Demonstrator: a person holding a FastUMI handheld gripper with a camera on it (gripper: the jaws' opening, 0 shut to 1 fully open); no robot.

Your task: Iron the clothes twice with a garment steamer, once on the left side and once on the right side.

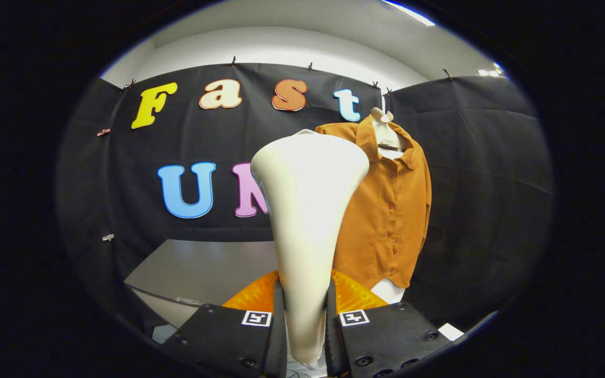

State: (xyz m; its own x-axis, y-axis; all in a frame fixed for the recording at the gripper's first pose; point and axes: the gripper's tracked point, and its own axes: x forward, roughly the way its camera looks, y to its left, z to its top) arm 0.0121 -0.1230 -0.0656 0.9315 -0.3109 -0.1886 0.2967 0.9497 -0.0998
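The jaws grip the cream flared plastic garment steamer (306,220) upright, apparently short of the rust-orange buttoned shirt (386,210), so an approach comes next.

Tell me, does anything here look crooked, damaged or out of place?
Nothing stands out. The tongs are shut on the white steamer, held upright, and the orange shirt beyond it hangs straight and buttoned.

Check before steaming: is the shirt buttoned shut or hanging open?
Buttoned shut: the orange shirt hangs with its button row closed, beyond the steamer held in the tool.
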